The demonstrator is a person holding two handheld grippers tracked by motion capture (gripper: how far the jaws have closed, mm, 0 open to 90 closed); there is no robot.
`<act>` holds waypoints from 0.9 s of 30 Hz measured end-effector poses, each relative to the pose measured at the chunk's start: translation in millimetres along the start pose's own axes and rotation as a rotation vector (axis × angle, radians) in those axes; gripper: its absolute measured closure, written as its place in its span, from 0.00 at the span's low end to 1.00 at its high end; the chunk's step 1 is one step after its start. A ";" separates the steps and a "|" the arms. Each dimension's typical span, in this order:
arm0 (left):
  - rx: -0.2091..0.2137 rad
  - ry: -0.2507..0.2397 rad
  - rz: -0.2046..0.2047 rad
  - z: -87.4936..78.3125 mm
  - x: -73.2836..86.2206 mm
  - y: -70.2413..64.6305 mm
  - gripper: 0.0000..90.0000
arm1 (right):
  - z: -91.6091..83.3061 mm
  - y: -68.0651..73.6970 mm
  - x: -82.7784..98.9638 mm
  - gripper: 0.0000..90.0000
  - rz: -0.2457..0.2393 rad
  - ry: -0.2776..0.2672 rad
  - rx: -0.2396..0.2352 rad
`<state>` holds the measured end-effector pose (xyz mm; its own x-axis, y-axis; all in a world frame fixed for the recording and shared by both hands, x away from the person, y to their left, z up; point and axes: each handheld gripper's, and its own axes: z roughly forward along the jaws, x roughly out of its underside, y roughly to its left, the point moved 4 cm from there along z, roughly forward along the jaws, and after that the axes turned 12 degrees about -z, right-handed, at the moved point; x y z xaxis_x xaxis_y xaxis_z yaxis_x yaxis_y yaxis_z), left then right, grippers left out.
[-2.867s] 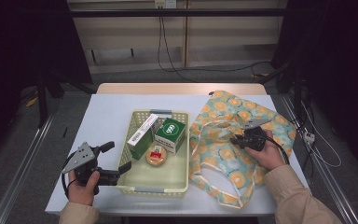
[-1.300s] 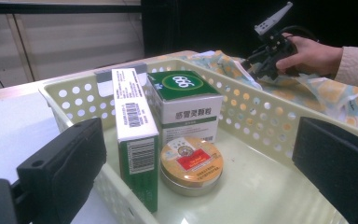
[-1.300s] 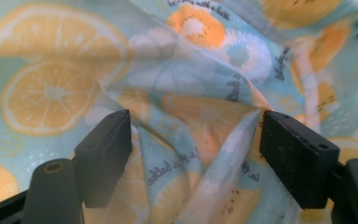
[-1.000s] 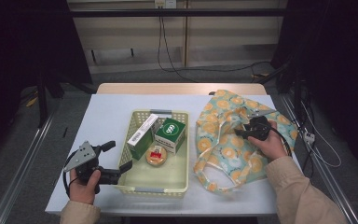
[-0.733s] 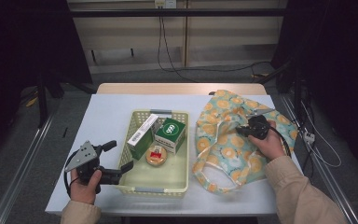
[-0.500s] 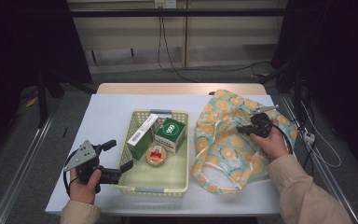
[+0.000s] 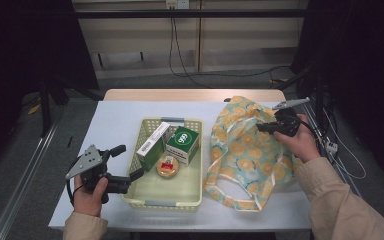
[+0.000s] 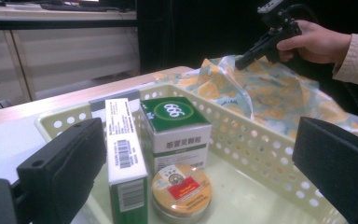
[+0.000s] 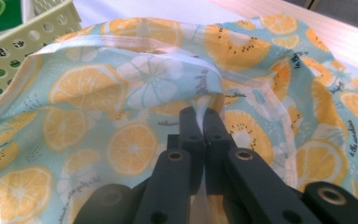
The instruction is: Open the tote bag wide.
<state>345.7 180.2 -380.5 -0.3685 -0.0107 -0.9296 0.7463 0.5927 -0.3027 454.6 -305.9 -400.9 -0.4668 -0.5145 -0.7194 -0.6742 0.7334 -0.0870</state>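
Overhead, a person sits at a white table (image 7: 120,115) with a two-jaw gripper in each hand. At the table's right lies a soft cloth bag printed with orange slices on pale blue (image 7: 245,155), just beside a pale yellow perforated plastic basket (image 7: 162,197).

The right gripper (image 7: 261,126) has just closed its jaws on a fold of the bag's upper edge. In the right gripper view the two black jaws stand pressed together with a thin white-lined strip of the cloth pinched between them (image 9: 200,122), and the fabric around the pinch bunches upward while the rest of the bag lies on the table.

The left gripper (image 7: 125,161) rests at the basket's near-left corner with its jaws wide apart and nothing between them. Inside the basket stand a tall green and white carton (image 8: 123,158), a green box with a white label (image 8: 175,128), and a round gold tin with a red label (image 8: 181,189).

The step in hand appears to be opening the bag's mouth. To do it well, the pinch should probably take one layer of cloth only, lifted gently so the thin fabric does not slip out. The free left gripper could then catch the opposite rim and spread the opening.
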 end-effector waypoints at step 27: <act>0.059 0.056 0.028 24.8 -19.6 -12.0 0.03 | -17.2 2.2 -5.0 0.99 -0.021 0.002 -0.060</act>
<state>357.7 153.3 -363.9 -0.3767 0.0513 -0.9249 0.7874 0.5438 -0.2905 445.6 -309.3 -385.7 -0.4535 -0.5301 -0.7165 -0.7169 0.6946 -0.0602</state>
